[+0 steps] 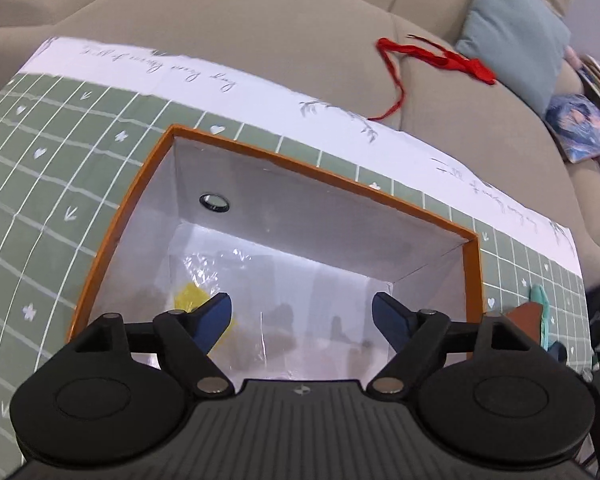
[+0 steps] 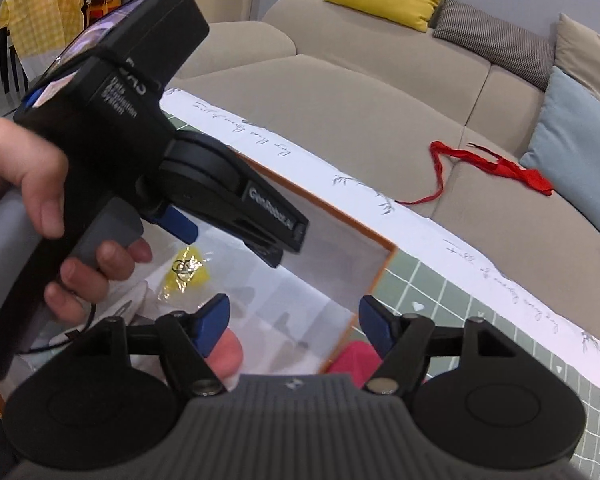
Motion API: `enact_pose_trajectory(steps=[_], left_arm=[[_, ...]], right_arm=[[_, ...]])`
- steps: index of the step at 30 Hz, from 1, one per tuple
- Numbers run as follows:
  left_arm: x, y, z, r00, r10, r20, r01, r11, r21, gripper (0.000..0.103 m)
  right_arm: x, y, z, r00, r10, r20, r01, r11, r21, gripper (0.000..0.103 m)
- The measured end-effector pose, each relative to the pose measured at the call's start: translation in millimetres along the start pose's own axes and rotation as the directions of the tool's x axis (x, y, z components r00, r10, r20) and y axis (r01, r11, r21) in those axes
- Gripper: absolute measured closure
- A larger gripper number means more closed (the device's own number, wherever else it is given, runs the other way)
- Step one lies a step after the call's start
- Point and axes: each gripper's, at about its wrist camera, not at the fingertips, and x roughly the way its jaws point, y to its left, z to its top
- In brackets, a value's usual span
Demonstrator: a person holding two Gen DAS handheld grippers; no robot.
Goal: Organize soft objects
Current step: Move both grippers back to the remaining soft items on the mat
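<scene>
Both yours spread wide, empty: left gripper over box, right gripper at box edge. Yellow packet already inside; red ribbon lies beyond box on sofa. Reach there, pinch bunched end.

In the right wrist view, the left gripper, at centre left of the frame, carries white lettering on its black arm that reads roughly "GenRobot.AI". Its black housing, in the upper left, bears a small printed line ending in "System"; the words above it are too blurred to read. The cloth has grey cursive script along its white border, crossing the frame's middle; it is also in the left wrist view, upside down, and illegible in both.
</scene>
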Motion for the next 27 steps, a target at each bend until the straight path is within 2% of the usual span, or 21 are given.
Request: enact_pose_trajectory(steps=[2, 5, 12, 15, 16, 18, 21, 24, 27], left_arm=[[-2.3, -3.4, 1.5, 1.000, 0.015, -0.011, -0.016, 1.000, -0.027, 0.008], [-7.3, -2.2, 5.2, 0.999, -0.038, -0.019, 0.037, 0.998, -0.059, 0.007], [-21.0, -3.1, 10.7, 0.994, -0.095, -0.058, 0.085, 0.985, -0.150, 0.007], [-29.9, -11.7, 12.4, 0.989, -0.125, -0.081, 0.110, 0.979, -0.170, 0.007], [-32.7, -15.7, 11.2, 0.987, -0.136, -0.091, 0.118, 0.977, -0.176, 0.007], [-38.0, -26.6, 10.2, 0.983, -0.147, -0.114, 0.127, 0.978, -0.167, 0.007], [-50.5, -50.8, 7.7, 0.977, -0.172, -0.128, 0.159, 0.981, -0.109, 0.007], [-61.5, -76.1, 2.5, 0.970, -0.199, -0.140, 0.192, 0.979, -0.065, 0.007], [-67.1, -104.3, -3.3, 0.956, -0.244, -0.164, 0.243, 0.970, -0.025, 0.007]], right_arm=[[-5.8, -5.3, -3.3, 1.000, 0.008, 0.009, -0.008, 1.000, 0.008, 0.032], [-12.8, -19.7, -6.4, 1.000, 0.006, 0.015, -0.007, 0.999, 0.047, 0.032], [-33.4, -50.3, -7.0, 0.996, -0.048, 0.075, 0.035, 0.985, 0.167, 0.032], [-43.4, -64.4, -9.1, 0.995, -0.056, 0.087, 0.038, 0.980, 0.194, 0.030], [-46.7, -69.3, -10.6, 0.995, -0.051, 0.087, 0.033, 0.980, 0.197, 0.026], [-53.7, -77.7, -17.2, 0.993, -0.050, 0.102, 0.029, 0.980, 0.196, 0.025], [-59.2, -94.7, -29.6, 0.992, -0.087, 0.087, 0.067, 0.976, 0.208, 0.025], [-64.7, -117.1, -44.0, 0.990, -0.119, 0.075, 0.095, 0.961, 0.261, 0.025], [-65.5, -144.9, -61.9, 0.984, -0.169, 0.047, 0.147, 0.940, 0.309, 0.025]])
